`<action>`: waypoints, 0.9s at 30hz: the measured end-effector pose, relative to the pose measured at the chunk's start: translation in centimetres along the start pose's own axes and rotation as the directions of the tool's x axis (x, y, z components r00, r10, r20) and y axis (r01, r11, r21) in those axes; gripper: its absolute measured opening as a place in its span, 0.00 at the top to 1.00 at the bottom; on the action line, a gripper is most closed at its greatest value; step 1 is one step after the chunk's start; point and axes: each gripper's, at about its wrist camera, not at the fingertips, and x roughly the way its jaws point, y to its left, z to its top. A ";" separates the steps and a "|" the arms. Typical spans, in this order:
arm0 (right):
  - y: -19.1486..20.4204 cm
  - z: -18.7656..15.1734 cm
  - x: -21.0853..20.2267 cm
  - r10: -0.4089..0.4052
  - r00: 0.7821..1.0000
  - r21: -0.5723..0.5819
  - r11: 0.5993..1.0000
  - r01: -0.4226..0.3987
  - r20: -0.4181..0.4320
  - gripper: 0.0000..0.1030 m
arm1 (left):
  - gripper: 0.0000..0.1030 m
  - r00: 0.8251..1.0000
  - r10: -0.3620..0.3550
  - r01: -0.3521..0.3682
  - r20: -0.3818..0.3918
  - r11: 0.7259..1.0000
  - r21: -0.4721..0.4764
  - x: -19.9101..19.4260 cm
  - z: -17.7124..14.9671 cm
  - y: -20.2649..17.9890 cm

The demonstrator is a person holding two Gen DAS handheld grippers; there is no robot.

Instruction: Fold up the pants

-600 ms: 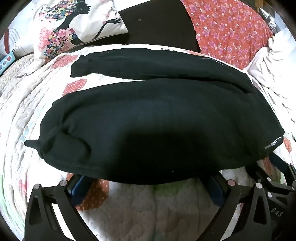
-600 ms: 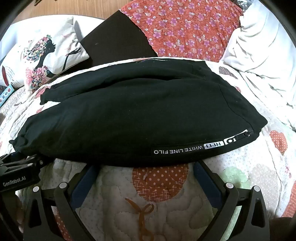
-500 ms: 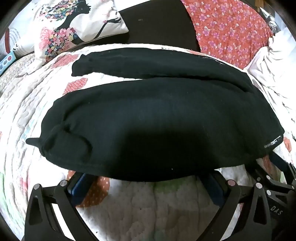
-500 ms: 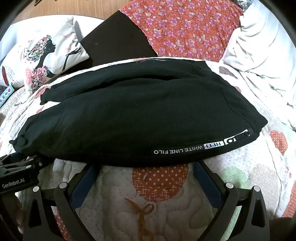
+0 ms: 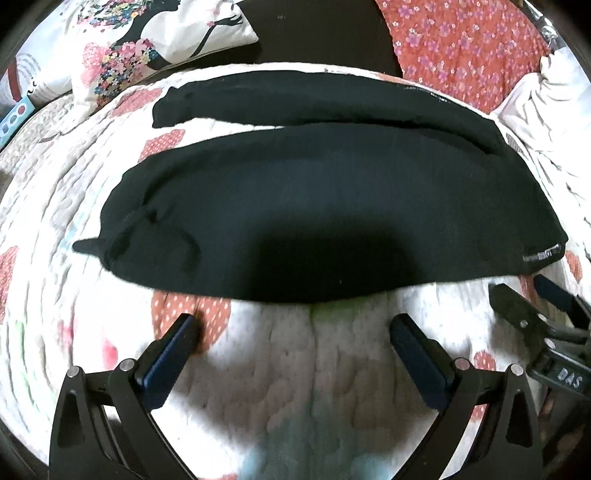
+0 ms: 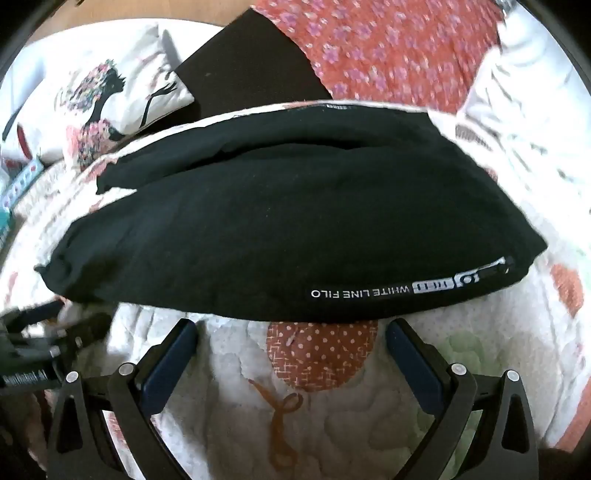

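Black pants (image 5: 314, 206) lie flat on the quilted bedspread, legs pointing left, the near leg lying partly over the far one. The near side seam bears white lettering (image 6: 362, 291). My left gripper (image 5: 291, 332) is open and empty just in front of the near hem edge, not touching it. My right gripper (image 6: 291, 334) is open and empty just in front of the lettered edge of the pants (image 6: 295, 229). The right gripper also shows at the right of the left wrist view (image 5: 535, 306), and the left gripper at the left of the right wrist view (image 6: 48, 321).
The quilt (image 5: 314, 387) has red dotted patches. A white pillow with a printed figure (image 5: 147, 40) lies at the back left, a black cushion (image 5: 321, 33) and a red floral cover (image 5: 465, 48) behind, crumpled white bedding (image 6: 528, 96) at the right.
Both grippers have drawn back from the near edge of the pants; their fingertips, hidden under the edge before, now show apart from the cloth. The pants lie as before.
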 end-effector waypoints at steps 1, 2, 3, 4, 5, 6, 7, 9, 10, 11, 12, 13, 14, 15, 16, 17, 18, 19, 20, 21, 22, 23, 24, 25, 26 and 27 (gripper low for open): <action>0.5 0.3 0.3 -0.024 0.999 -0.029 0.999 0.022 -0.045 0.00 | 0.00 1.000 0.004 -0.004 -0.009 1.000 0.000 -0.2 -0.1 0.1; 0.9 0.3 0.3 -0.041 0.997 -0.052 0.998 0.037 -0.064 0.00 | 0.00 1.000 0.010 -0.010 -0.015 1.000 0.000 -0.3 -0.4 0.1; 1.1 0.2 0.3 -0.042 0.997 -0.056 0.998 0.039 -0.068 0.00 | 0.00 1.000 0.018 -0.018 -0.020 1.000 0.001 -0.5 -0.6 0.0; 0.9 0.0 0.2 -0.038 0.997 -0.055 0.998 0.034 -0.068 0.00 | 0.00 0.999 0.024 -0.024 -0.024 1.000 0.002 -0.7 -0.8 0.0; 0.9 -0.1 0.1 -0.034 0.997 -0.056 0.998 0.030 -0.071 0.00 | 0.00 0.999 0.031 -0.030 -0.027 1.000 0.005 -0.9 -0.9 0.0; 0.8 -0.2 0.0 -0.031 0.997 -0.054 0.998 0.027 -0.075 0.00 | 0.00 0.999 0.038 -0.038 -0.028 0.999 0.008 -1.2 -1.1 0.0; 0.8 -0.2 -0.1 -0.029 0.996 -0.052 0.998 0.024 -0.082 0.00 | 0.00 0.999 0.046 -0.046 -0.027 0.999 0.013 -1.5 -1.3 -0.1; 0.9 -0.2 -0.2 -0.031 0.995 -0.054 0.998 0.026 -0.092 0.00 | 0.01 0.998 0.064 -0.064 -0.017 0.998 0.027 -2.3 -1.7 -0.2; 1.0 -0.3 -0.4 -0.032 0.995 -0.053 0.998 0.028 -0.094 0.00 | 0.01 0.997 0.070 -0.070 -0.013 0.997 0.034 -2.6 -1.8 -0.2; 1.1 -0.5 -0.6 -0.038 0.995 -0.055 0.998 0.032 -0.097 0.00 | 0.01 0.997 0.077 -0.077 -0.009 0.996 0.040 -2.9 -2.0 -0.3; 1.2 -0.6 -0.7 -0.043 0.994 -0.058 0.998 0.037 -0.099 0.00 | 0.01 0.996 0.087 -0.086 -0.004 0.995 0.046 -3.2 -2.0 -0.4; 1.3 -0.7 -0.9 -0.048 0.994 -0.062 0.997 0.041 -0.102 0.00 | 0.01 0.995 0.096 -0.096 0.002 0.994 0.051 -3.5 -2.2 -0.4; 1.3 -0.8 -1.1 -0.052 0.993 -0.064 0.997 0.045 -0.106 0.00 | 0.01 0.995 0.103 -0.103 0.006 0.993 0.053 -3.8 -2.3 -0.4; 1.3 -0.9 -1.2 -0.053 0.993 -0.063 0.997 0.046 -0.110 0.00 | 0.01 0.994 0.109 -0.109 0.009 0.993 0.054 -4.1 -2.4 -0.3; 1.3 -1.0 -1.3 -0.055 0.992 -0.061 0.997 0.048 -0.111 0.00 | 0.01 0.994 0.113 -0.114 0.013 0.992 0.054 -4.3 -2.5 -0.3; 1.4 -1.2 -1.6 -0.058 0.992 -0.060 0.997 0.052 -0.110 0.01 | 0.01 0.993 0.118 -0.118 0.017 0.992 0.053 -4.6 -2.6 -0.2; 1.4 -1.3 -1.8 -0.065 0.992 -0.061 0.996 0.059 -0.109 0.02 | 0.01 0.992 0.123 -0.124 0.024 0.991 0.052 -5.0 -2.7 -0.2; 1.5 -1.5 -2.1 -0.067 0.992 -0.062 0.996 0.061 -0.110 0.03 | 0.01 0.991 0.127 -0.128 0.032 0.990 0.051 -5.3 -2.8 -0.1; 1.6 -1.6 -2.6 -0.070 0.991 -0.064 0.996 0.063 -0.111 0.04 | 0.01 0.990 0.131 -0.133 0.042 0.990 0.052 -5.8 -3.0 -0.1; 1.7 -1.7 -2.9 -0.070 0.992 -0.067 0.996 0.063 -0.110 0.04 | 0.01 0.989 0.139 -0.142 0.054 0.989 0.050 -6.4 -3.1 -0.1; 1.9 -1.8 -3.4 -0.074 0.992 -0.073 0.995 0.067 -0.101 0.04 | 0.01 0.986 0.150 -0.153 0.066 0.987 0.048 -6.9 -3.2 0.0; 2.2 -2.0 -4.3 -0.085 0.993 -0.089 0.993 0.078 -0.078 0.04 | 0.01 0.983 0.163 -0.167 0.081 0.985 0.043 -7.7 -3.3 0.0; 2.4 -2.0 -4.8 -0.092 0.994 -0.101 0.991 0.086 -0.063 0.04 | 0.01 0.981 0.168 -0.172 0.095 0.984 0.038 -8.6 -3.4 0.1; 2.8 -2.0 -5.5 -0.106 0.994 -0.122 0.988 0.100 -0.039 0.04 | 0.01 0.979 0.170 -0.175 0.116 0.984 0.032 -9.5 -3.4 0.2; 3.3 -1.9 -6.4 -0.116 0.993 -0.146 0.983 0.114 -0.009 0.04 | 0.01 0.973 0.174 -0.180 0.150 0.983 0.027 -10.9 -3.4 0.2; 3.9 -1.9 -7.5 -0.127 0.991 -0.172 0.976 0.130 0.029 0.04 | 0.01 0.967 0.177 -0.185 0.182 0.983 0.024 -12.0 -3.3 0.2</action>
